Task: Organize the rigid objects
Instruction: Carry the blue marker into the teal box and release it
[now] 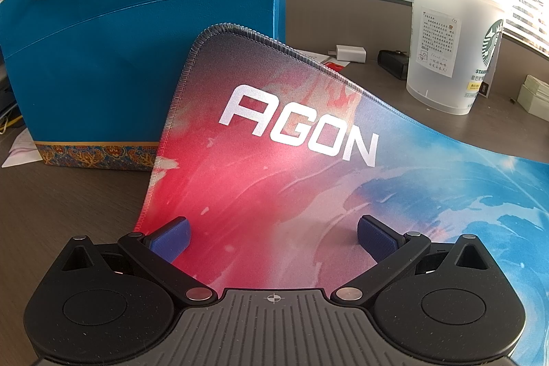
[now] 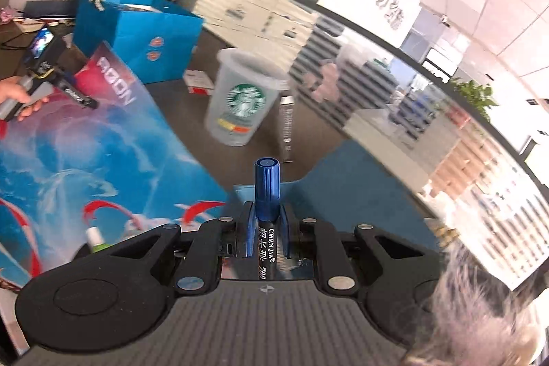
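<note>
My right gripper (image 2: pixel 267 211) is shut on a blue-capped black marker (image 2: pixel 267 191) that points forward, cap outward, held in the air above the desk. Ahead of it stands a frosted plastic Starbucks cup (image 2: pixel 240 98), upright, also in the left wrist view as the cup (image 1: pixel 449 43) at the right. My left gripper (image 1: pixel 272 235) is open, its blue pads (image 1: pixel 171 240) spread over the red and blue AGON mouse mat (image 1: pixel 274 160), nothing between them. The left gripper (image 2: pixel 79 98) shows in the right wrist view at the far left, held by a hand (image 2: pixel 13 95).
A blue gift bag (image 1: pixel 120 40) with a rope handle stands behind the mat's curled corner. A white charger (image 1: pixel 350 53), a black item (image 1: pixel 393 62) and white boxes (image 1: pixel 533 98) lie on the brown desk (image 1: pixel 68 194). A green-capped white item (image 2: pixel 96 239) lies on the mat.
</note>
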A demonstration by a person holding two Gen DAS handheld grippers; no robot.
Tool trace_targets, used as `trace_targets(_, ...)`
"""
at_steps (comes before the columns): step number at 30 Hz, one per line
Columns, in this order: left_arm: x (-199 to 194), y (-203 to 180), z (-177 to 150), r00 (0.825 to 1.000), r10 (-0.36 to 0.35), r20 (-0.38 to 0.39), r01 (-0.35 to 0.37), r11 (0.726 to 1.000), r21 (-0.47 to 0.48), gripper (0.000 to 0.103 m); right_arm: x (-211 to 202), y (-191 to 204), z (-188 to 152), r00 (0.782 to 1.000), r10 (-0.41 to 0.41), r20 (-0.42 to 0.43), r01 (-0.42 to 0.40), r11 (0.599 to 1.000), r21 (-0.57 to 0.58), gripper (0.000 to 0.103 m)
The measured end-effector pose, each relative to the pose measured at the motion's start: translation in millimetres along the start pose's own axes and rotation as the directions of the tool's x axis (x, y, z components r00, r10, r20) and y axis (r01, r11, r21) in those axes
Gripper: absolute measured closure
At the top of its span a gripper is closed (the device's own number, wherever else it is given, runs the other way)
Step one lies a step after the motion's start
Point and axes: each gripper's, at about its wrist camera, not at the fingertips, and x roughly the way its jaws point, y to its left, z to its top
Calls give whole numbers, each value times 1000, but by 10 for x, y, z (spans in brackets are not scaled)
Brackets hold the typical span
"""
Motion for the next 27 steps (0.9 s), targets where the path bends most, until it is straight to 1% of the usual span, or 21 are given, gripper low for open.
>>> trace_targets(4, 0, 0, 0, 1000, 1, 0, -1, 1000, -1, 0, 138, -213, 56, 999, -36, -41, 35, 999, -33, 89)
trace_targets(8, 0, 1, 0, 1000, 1, 0, -1, 1000, -1, 0, 440, -390, 23, 993, -48, -109, 42, 997, -57, 89)
trace_targets(12, 0, 0, 0, 1000, 1, 0, -1, 1000, -1, 0, 745, -474, -95, 985, -27, -168, 18, 998, -53, 89)
trace_targets(16, 0, 0, 0, 1000, 1, 0, -1, 1000, -1, 0, 964, -515, -224, 979, -1, -206, -7, 999, -37, 89)
trace_targets(24, 1, 1, 0, 1000, 1, 0, -1, 1000, -1, 0, 1400, -527, -348, 955, 71, -289, -78, 997, -11, 89)
trace_targets(27, 0, 0, 0, 1000, 1, 0, -1, 1000, -1, 0, 1532, -501, -377, 948, 96, -305, -102, 995, -4, 89)
